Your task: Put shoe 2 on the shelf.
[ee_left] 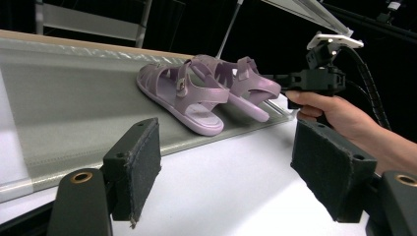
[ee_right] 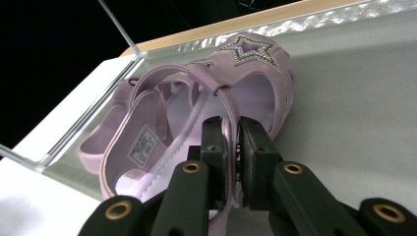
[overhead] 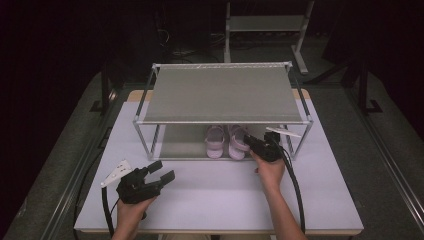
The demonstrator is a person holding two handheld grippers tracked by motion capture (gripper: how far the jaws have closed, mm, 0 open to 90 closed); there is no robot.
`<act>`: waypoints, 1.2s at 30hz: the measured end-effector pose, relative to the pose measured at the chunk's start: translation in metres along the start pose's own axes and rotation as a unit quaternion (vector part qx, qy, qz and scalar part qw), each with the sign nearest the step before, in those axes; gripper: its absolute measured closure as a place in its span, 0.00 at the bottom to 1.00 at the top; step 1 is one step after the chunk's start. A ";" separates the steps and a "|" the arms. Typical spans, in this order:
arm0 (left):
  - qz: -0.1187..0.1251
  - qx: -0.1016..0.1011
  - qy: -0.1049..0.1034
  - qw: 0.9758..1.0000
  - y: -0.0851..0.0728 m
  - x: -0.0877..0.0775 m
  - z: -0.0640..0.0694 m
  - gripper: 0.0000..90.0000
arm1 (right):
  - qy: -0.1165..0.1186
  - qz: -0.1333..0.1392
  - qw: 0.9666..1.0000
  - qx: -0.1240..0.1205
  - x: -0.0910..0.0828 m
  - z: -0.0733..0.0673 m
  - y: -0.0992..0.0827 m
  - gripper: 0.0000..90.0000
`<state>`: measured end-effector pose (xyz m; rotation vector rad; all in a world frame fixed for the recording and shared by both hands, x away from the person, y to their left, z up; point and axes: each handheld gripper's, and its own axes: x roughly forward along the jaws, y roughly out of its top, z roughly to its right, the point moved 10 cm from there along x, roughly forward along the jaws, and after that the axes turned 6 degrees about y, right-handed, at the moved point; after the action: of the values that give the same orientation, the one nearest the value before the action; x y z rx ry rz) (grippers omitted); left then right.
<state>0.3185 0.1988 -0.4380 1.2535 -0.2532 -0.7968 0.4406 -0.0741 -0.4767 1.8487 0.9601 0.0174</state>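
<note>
High view: white table (overhead: 210,200) with a two-shelf metal rack (overhead: 222,95) standing on its far half. Two lilac sandals side by side on the lower shelf (overhead: 182,142), toward its right: left sandal (overhead: 215,141), right sandal (overhead: 237,142). Right gripper (overhead: 254,145) reaching in from the near right, at the heel of the right sandal, held by the right hand (overhead: 270,170). Left gripper (overhead: 161,171) low over the near left of the table, well apart from the rack, jaws spread wide, nothing between them, held by the left hand (overhead: 131,210).

Left gripper view: own two padded jaws wide apart, bare table between. Beyond, the lower shelf (ee_left: 64,108) with both sandals, the left sandal (ee_left: 182,98) nearer, the right sandal (ee_left: 246,83) behind. At far right, the right gripper (ee_left: 275,78) at that sandal's heel, right hand (ee_left: 329,110) behind it.

Right gripper view: jaws nearly together, pinching the thin heel strap of the right sandal (ee_right: 216,98), star on its toe. Left sandal (ee_right: 108,132) just beside it at left, partly hidden. Both on the grey lower shelf (ee_right: 354,123).
</note>
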 end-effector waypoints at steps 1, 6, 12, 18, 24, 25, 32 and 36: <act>0.000 0.000 0.000 1.000 0.000 0.000 0.000 0.29 | -0.002 0.003 1.000 0.006 0.003 -0.001 0.001 0.90; 0.002 -0.001 -0.001 1.000 0.000 0.000 0.000 0.29 | -0.010 -0.002 1.000 0.007 0.012 0.002 -0.002 0.90; 0.001 0.000 -0.001 1.000 0.001 -0.002 -0.001 0.29 | -0.022 -0.003 1.000 -0.003 0.015 0.006 0.001 0.90; 0.005 -0.004 0.000 1.000 0.002 -0.003 -0.002 0.29 | -0.031 -0.011 0.999 -0.024 0.019 0.010 0.001 0.90; 0.005 -0.004 -0.002 1.000 0.001 -0.003 -0.001 0.29 | -0.047 -0.019 0.998 -0.024 0.024 0.012 -0.004 0.89; 0.006 -0.003 -0.002 1.000 0.002 -0.003 -0.001 0.29 | -0.044 -0.017 0.999 -0.019 0.024 0.010 -0.004 0.89; 0.005 -0.003 -0.002 1.000 0.001 -0.003 0.000 0.29 | -0.034 -0.013 0.999 -0.011 0.024 0.010 -0.003 0.83; 0.003 -0.001 -0.004 1.000 0.001 -0.003 0.000 0.29 | -0.012 -0.007 1.000 -0.002 0.024 0.002 -0.002 0.78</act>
<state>0.3168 0.2009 -0.4368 1.2476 -0.2622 -0.7965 0.4566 -0.0603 -0.4883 1.8344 0.9550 -0.0107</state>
